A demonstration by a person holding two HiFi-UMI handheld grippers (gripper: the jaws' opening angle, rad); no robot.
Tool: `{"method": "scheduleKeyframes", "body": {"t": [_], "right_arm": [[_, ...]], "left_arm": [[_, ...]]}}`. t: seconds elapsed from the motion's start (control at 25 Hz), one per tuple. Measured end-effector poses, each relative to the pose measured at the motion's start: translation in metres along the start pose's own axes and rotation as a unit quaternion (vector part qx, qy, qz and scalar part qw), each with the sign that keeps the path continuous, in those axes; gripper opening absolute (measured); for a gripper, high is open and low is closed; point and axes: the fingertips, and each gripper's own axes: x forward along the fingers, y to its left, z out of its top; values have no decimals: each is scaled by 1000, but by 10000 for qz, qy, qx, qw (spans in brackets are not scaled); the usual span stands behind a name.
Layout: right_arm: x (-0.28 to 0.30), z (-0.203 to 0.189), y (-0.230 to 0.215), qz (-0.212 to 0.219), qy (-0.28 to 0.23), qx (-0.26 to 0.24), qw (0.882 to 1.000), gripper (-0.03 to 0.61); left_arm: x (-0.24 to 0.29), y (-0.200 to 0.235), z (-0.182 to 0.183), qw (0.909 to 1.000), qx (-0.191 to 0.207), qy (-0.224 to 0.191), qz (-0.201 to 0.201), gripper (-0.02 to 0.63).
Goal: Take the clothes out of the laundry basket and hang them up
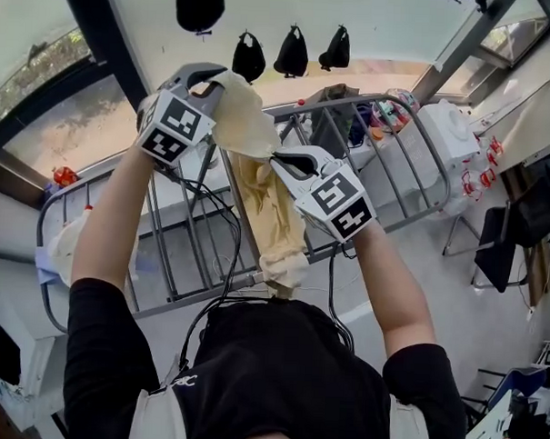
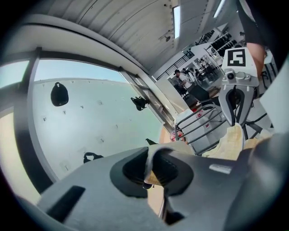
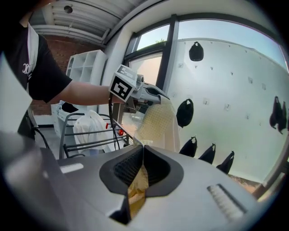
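Note:
A pale yellow cloth hangs between my two grippers, above the grey metal drying rack. My left gripper is shut on its upper end at the top left of the head view; the cloth's edge shows pinched in its jaws. My right gripper is shut on the cloth lower and to the right, with yellow fabric squeezed between the jaws. The loose tail of the cloth droops onto a rack bar. In the right gripper view the left gripper holds the cloth up.
Several black clips hang on the pale wall behind the rack. A white garment lies on the rack's left end, and mixed clothes sit at its far right. A person's black shirt fills the bottom of the head view.

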Motion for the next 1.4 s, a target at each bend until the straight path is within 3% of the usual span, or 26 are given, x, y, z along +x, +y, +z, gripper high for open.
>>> {"method": "scheduleKeyframes", "body": {"t": [0.16, 0.32, 0.44, 0.6, 0.72, 0.92, 1.08, 1.24, 1.4], "right_arm": [[5, 23, 37, 547, -240, 299, 9978, 25], [-3, 46, 60, 927, -503, 437, 9935, 25], [-13, 62, 65, 1214, -858, 887, 9849, 25], [-30, 74, 63, 1291, -1065, 1120, 9795, 25], [-31, 49, 57, 1038, -732, 1115, 9856, 25], [-22, -23, 62, 830, 35, 1555, 9843, 25], [-26, -44, 83, 899, 189, 1744, 9804, 25], [-59, -17, 104, 1147, -182, 1587, 9805, 25], [-109, 35, 80, 1295, -1235, 2003, 9633, 25]], "left_arm": [[-24, -4, -24, 9996, 35, 198, -199, 11], [-39, 6, -37, 9995, -31, 288, -130, 11], [-47, 16, -40, 9996, -134, 261, -22, 12], [-49, 22, -34, 9997, -196, 169, -8, 12], [-38, 8, -35, 9995, -139, 194, -227, 12], [-5, -23, -53, 9976, -22, 399, -562, 12], [19, -47, -59, 9950, 44, 511, -858, 12], [39, -50, -48, 9948, -1, 387, -939, 12], [55, -47, -22, 9947, -104, 155, -1015, 12]]}}
